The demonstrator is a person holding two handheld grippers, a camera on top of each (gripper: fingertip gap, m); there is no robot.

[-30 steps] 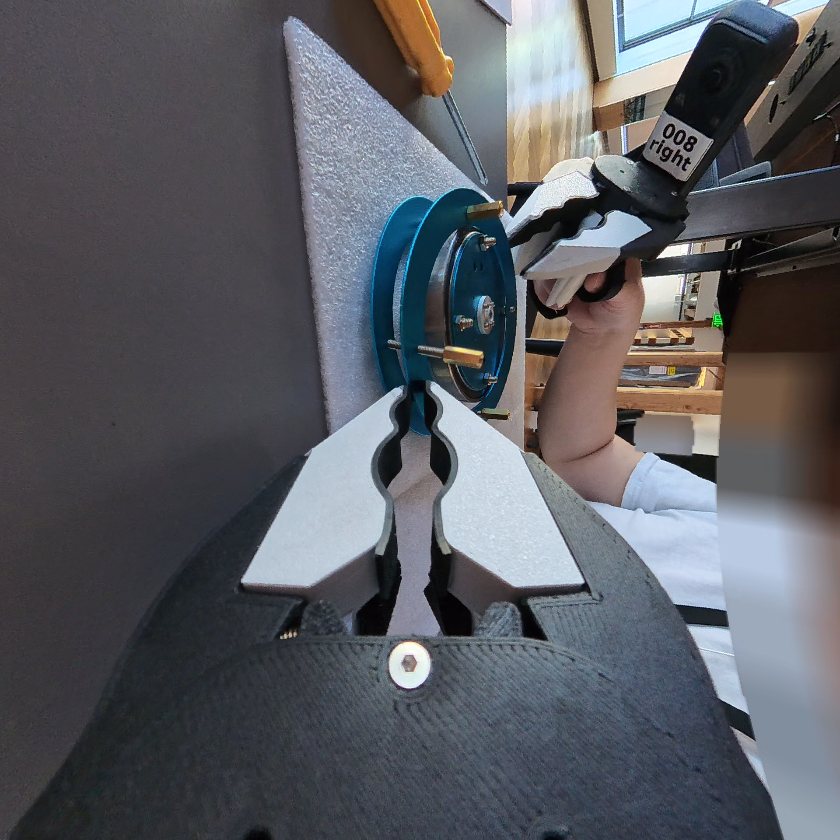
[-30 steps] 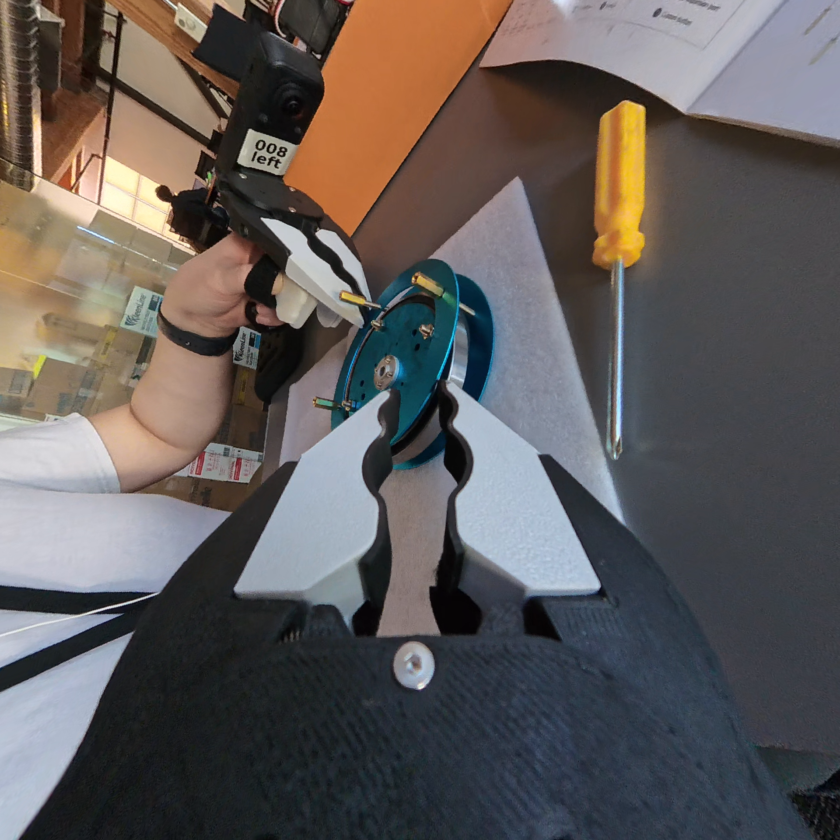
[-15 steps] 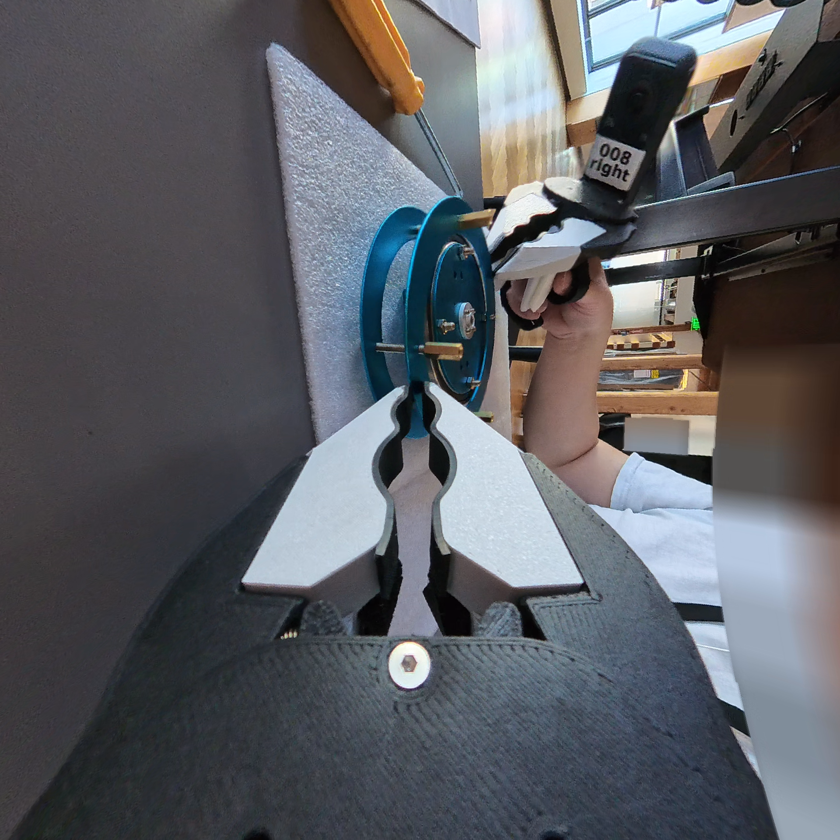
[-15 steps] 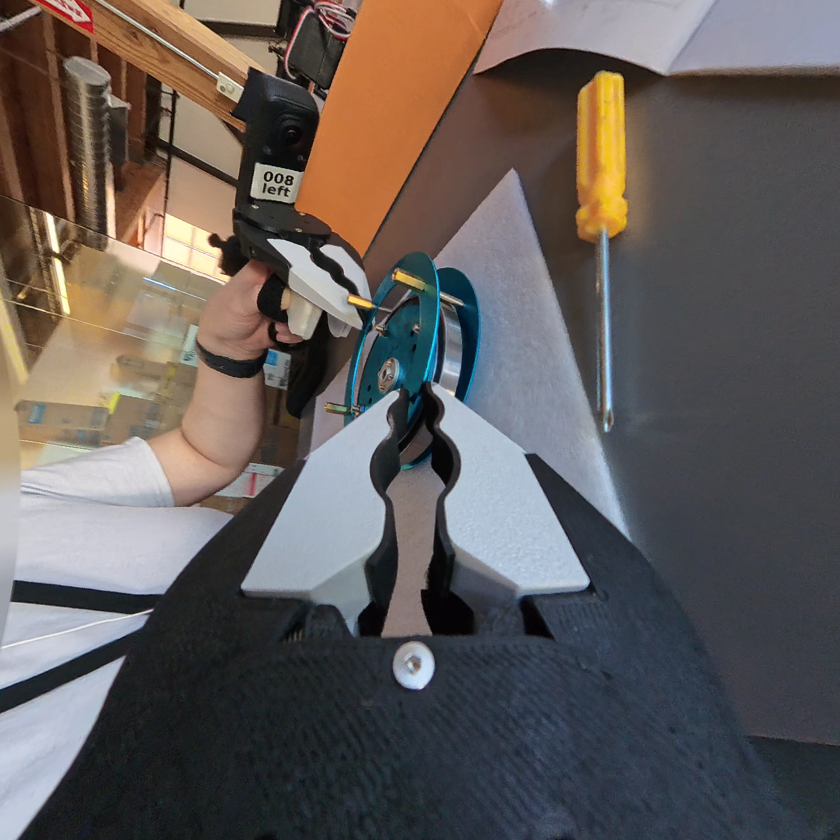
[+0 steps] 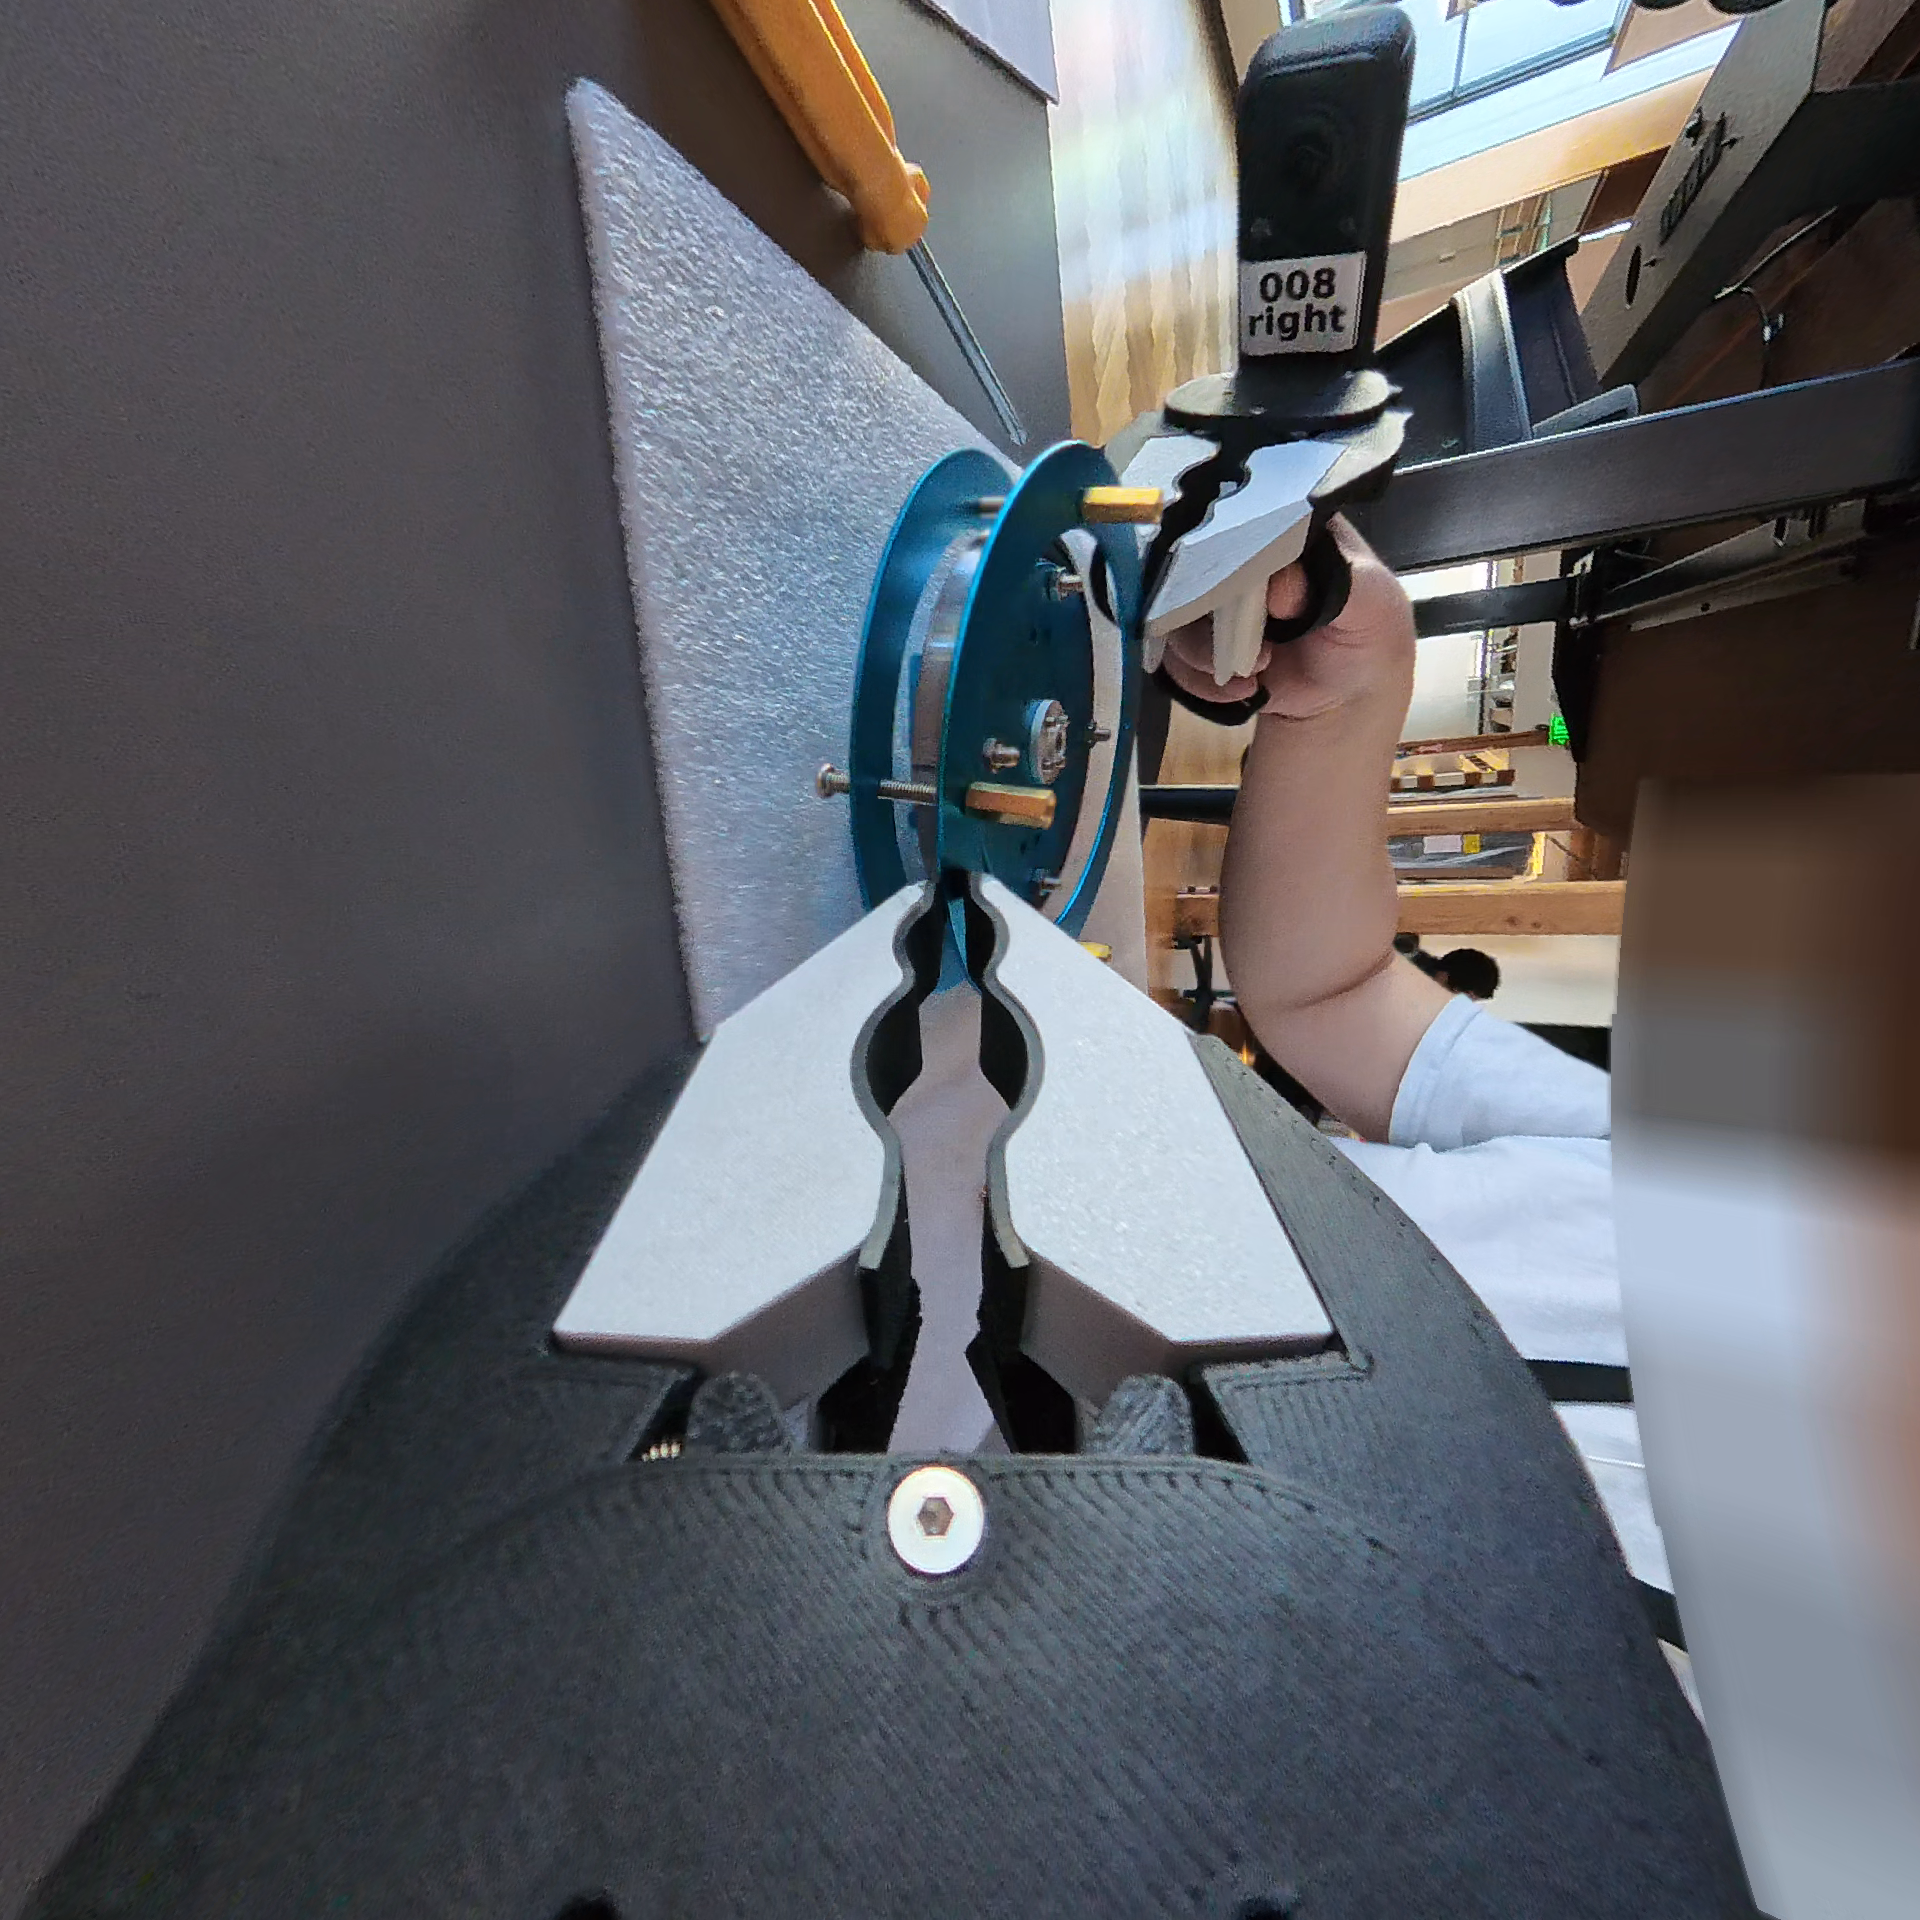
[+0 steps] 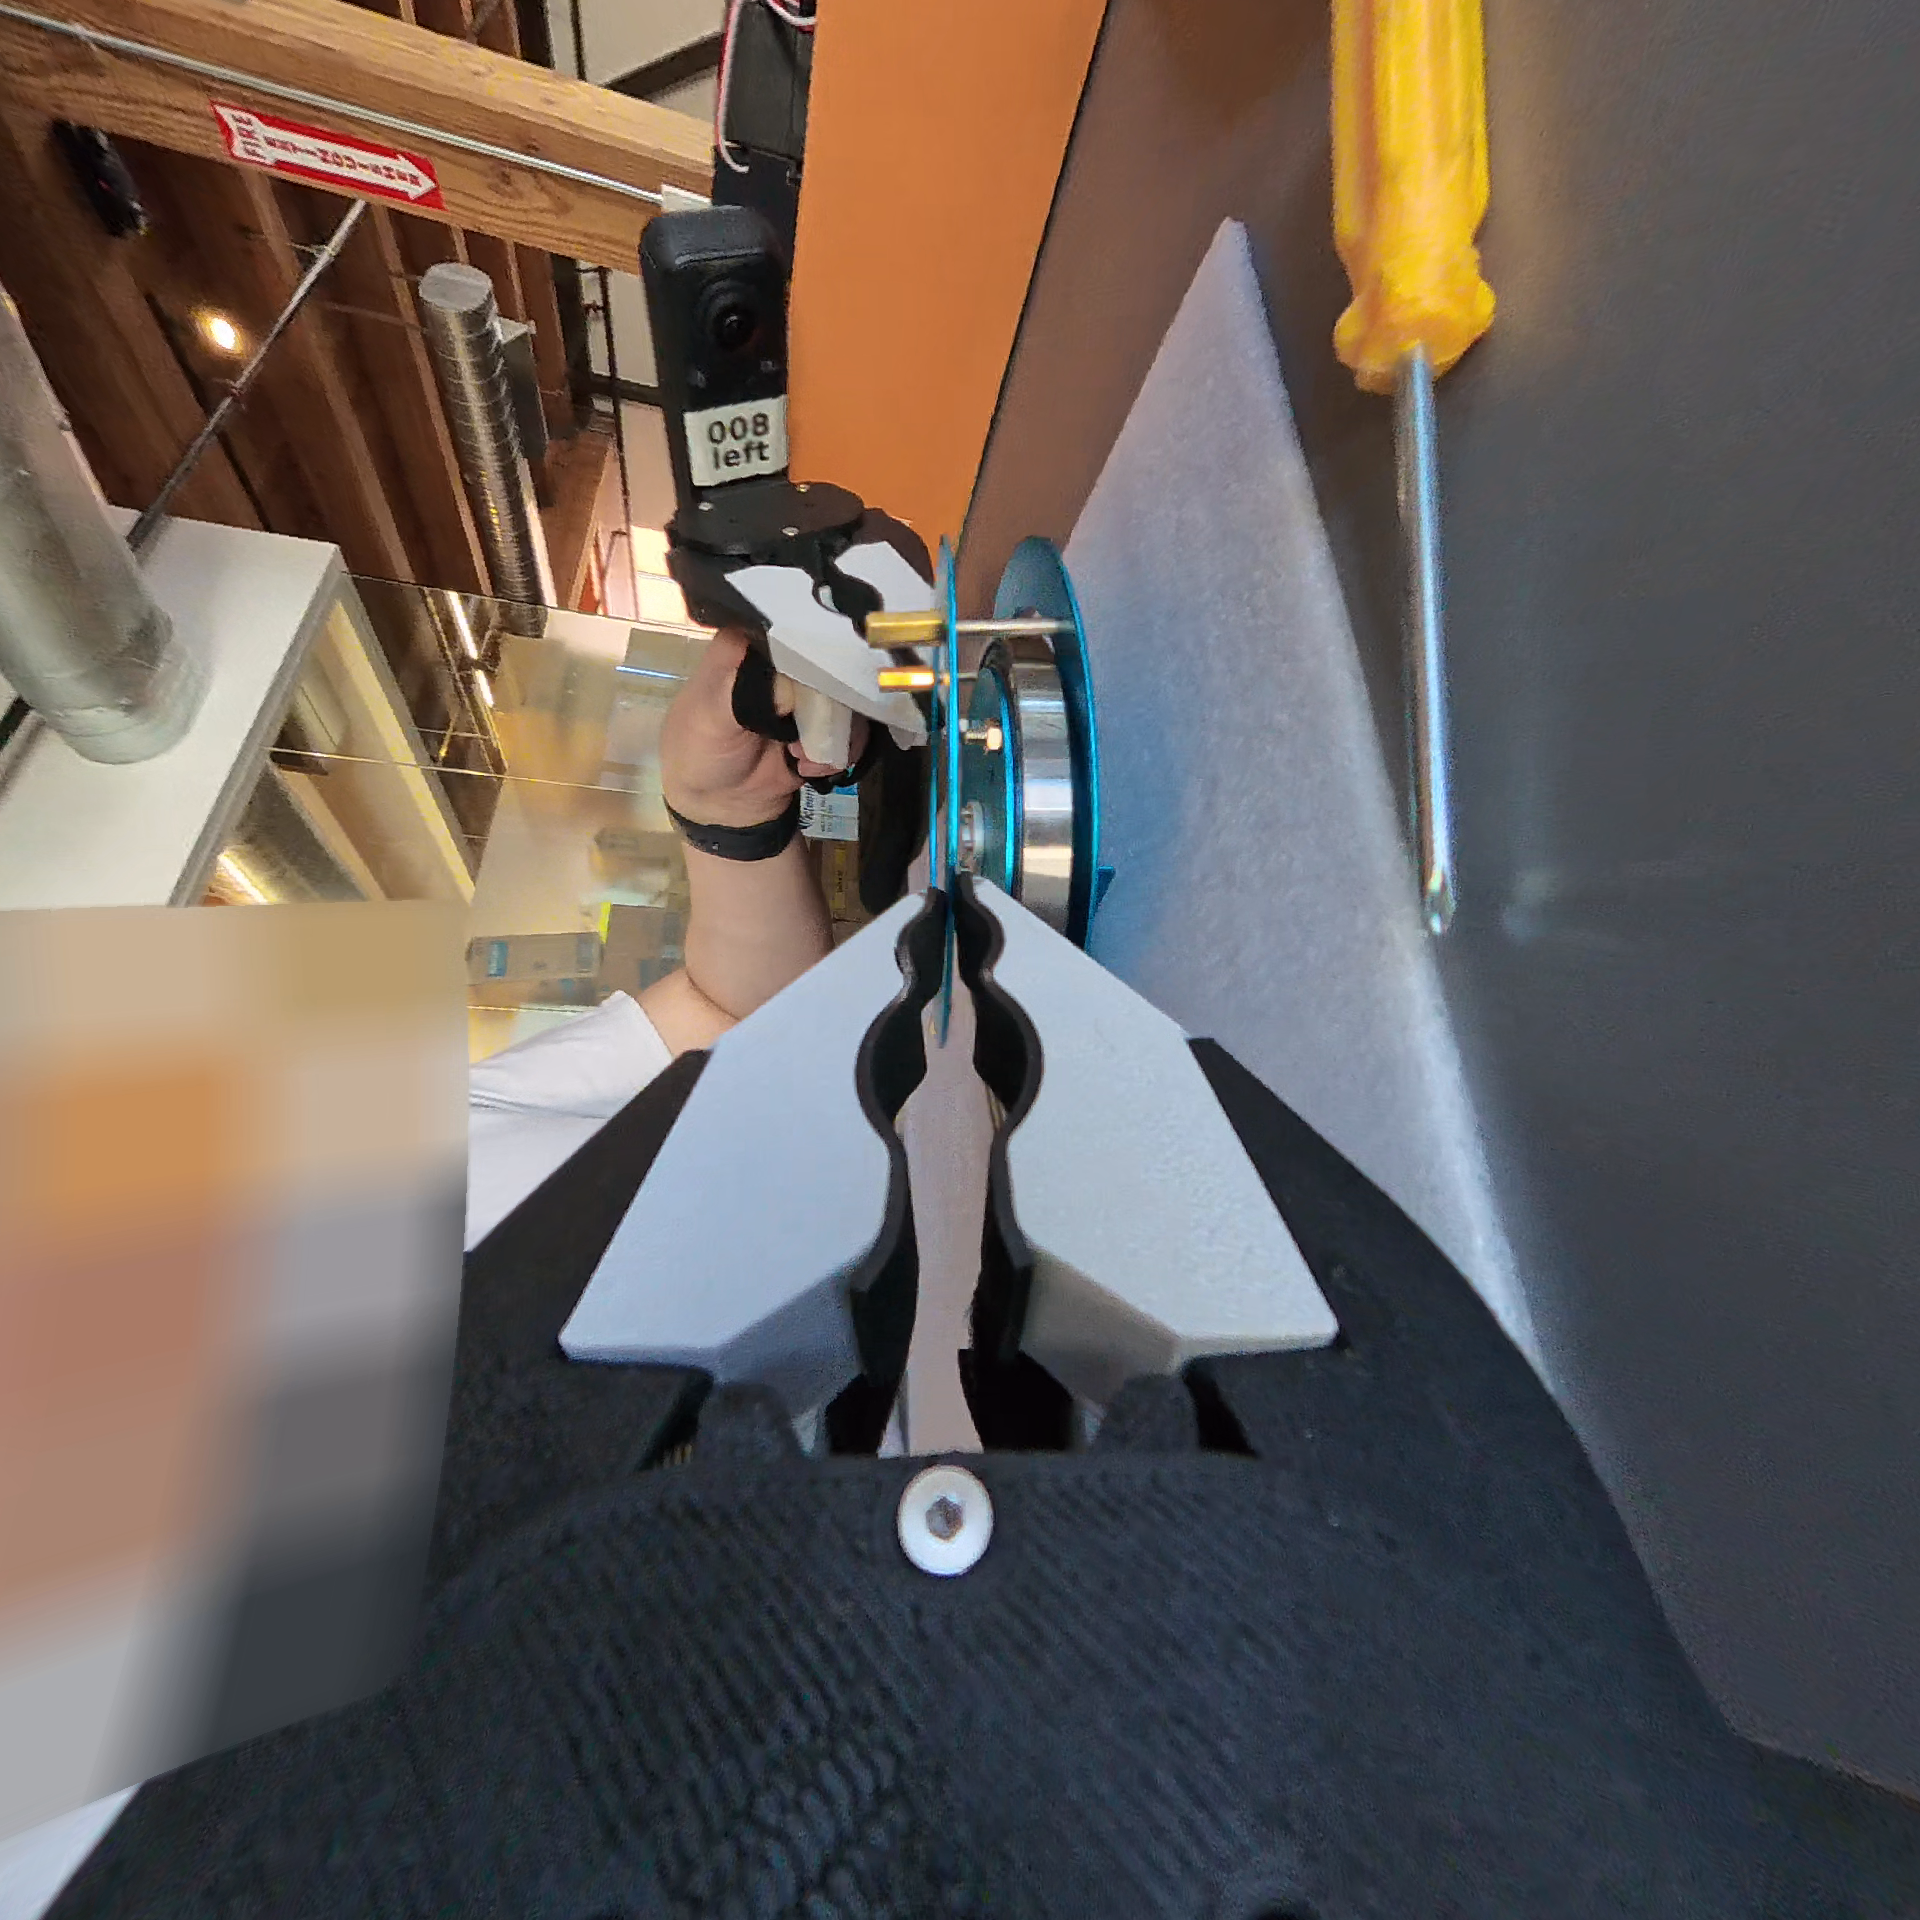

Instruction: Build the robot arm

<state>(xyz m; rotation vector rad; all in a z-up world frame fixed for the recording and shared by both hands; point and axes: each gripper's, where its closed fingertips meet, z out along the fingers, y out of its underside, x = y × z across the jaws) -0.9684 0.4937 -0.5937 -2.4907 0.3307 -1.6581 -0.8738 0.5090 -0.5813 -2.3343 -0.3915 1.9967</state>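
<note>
two grippers clamp one blue disc assembly (image 5: 1023, 686) from opposite edges: the left gripper (image 5: 956, 896) is closed on the near rim of the outer disc, and the right gripper (image 6: 954, 896) pinches the same thin disc on its own side. the assembly stands on edge against a white foam sheet (image 5: 748, 499) on the dark table (image 5: 260, 623). since the earlier frames it has tipped from slanted to nearly edge-on, and the far gripper has closed in on the brass posts (image 5: 1120, 506). a yellow screwdriver (image 6: 1413, 301) lies beside the foam. each gripper bears a white label; a red sign (image 6: 327, 156) hangs on a beam.
</note>
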